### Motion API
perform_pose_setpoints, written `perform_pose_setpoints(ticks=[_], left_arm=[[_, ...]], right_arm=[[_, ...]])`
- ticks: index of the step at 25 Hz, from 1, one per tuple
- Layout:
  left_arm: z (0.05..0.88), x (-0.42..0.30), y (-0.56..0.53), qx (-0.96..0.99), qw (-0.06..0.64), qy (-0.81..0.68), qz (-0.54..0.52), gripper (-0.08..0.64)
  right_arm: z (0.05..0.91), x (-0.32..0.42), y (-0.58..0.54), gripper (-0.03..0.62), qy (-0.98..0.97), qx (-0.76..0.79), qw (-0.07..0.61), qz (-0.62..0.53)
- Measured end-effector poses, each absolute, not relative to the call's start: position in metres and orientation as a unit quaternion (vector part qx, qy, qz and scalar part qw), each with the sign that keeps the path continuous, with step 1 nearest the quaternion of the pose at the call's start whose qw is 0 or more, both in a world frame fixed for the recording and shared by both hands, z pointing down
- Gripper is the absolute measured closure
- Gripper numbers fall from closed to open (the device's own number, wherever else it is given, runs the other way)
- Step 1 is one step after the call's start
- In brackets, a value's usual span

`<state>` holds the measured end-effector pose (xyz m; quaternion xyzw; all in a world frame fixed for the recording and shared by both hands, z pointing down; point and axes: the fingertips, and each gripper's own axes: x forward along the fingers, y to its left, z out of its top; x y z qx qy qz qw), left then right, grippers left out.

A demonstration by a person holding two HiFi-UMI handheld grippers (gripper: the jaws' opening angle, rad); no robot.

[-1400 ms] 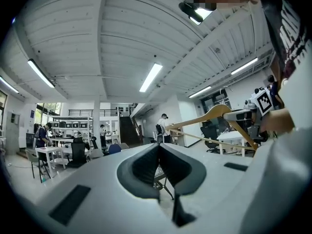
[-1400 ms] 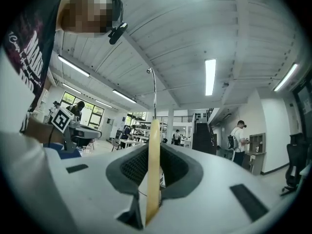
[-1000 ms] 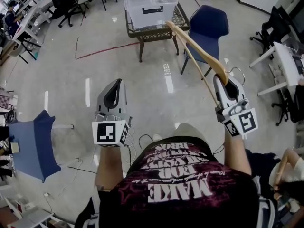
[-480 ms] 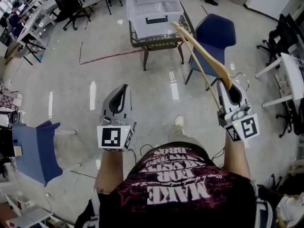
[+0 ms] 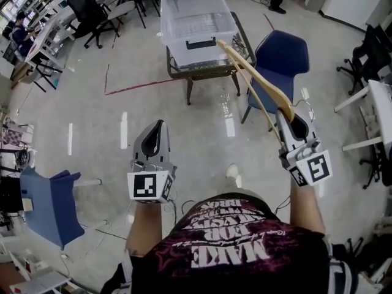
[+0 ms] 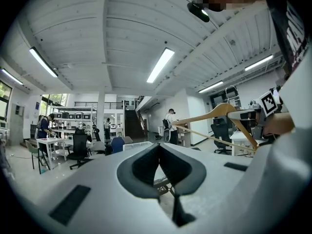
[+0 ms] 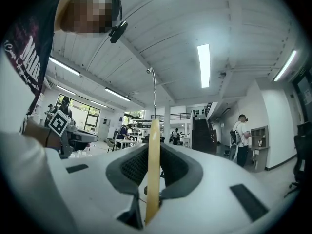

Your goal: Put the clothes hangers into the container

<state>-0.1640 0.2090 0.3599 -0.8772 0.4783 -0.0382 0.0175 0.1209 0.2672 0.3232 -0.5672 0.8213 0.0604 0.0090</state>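
Note:
My right gripper [image 5: 293, 119] is shut on a wooden clothes hanger [image 5: 254, 78], which slants up and away from it toward the container. In the right gripper view the hanger [image 7: 152, 169] stands edge-on between the jaws, its metal hook [image 7: 154, 89] rising above. The clear plastic container [image 5: 197, 23] sits on a low dark table [image 5: 206, 72] straight ahead, and the hanger's far tip reaches its near rim. My left gripper [image 5: 154, 135] hangs lower left of it, shut with nothing held; in its own view the jaws [image 6: 159, 156] meet and the hanger [image 6: 222, 122] shows to the right.
A blue chair [image 5: 280, 59] stands right of the low table. Another blue chair [image 5: 52, 202] is at the far left. White desks [image 5: 373, 112] and black office chairs [image 5: 92, 11] ring the shiny floor. A red line [image 5: 138, 86] runs left of the table.
The table and container have come lower in the head view and look nearer. Both grippers keep their pose, the right still holding the hanger.

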Motion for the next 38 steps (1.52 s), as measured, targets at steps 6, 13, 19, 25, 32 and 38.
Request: perform_pose_setpoints(ticks=[6,13,19,25,32,38], left_arm=[[0.353,-0.145,0.178,-0.872,-0.007,0.489,-0.010,0.554],[0.354,-0.116,0.147,-0.858,0.003,0.512,-0.036,0.554],[0.353,-0.088,0.139,-0.855,0.023,0.515,-0.051,0.554],[0.309,-0.081,0.100,-0.847,0.070,0.527,-0.021,0.554],[0.288,-0.054,0.035,-0.860,0.063,0.505,0.017,0.554],[0.301,-0.033,-0.014,-0.863,0.078,0.500,0.013,0.554]], right_arm=[[0.324,0.138,0.231,0.532,0.833,-0.551,0.011,0.058],[0.330,0.173,0.188,0.532,0.848,-0.528,0.018,0.043],[0.326,0.173,0.159,0.532,0.872,-0.486,0.022,0.049],[0.305,0.157,0.111,0.532,0.881,-0.468,0.043,0.051],[0.274,0.164,0.050,0.532,0.870,-0.482,0.069,0.071],[0.276,0.152,0.008,0.532,0.869,-0.486,0.058,0.068]])
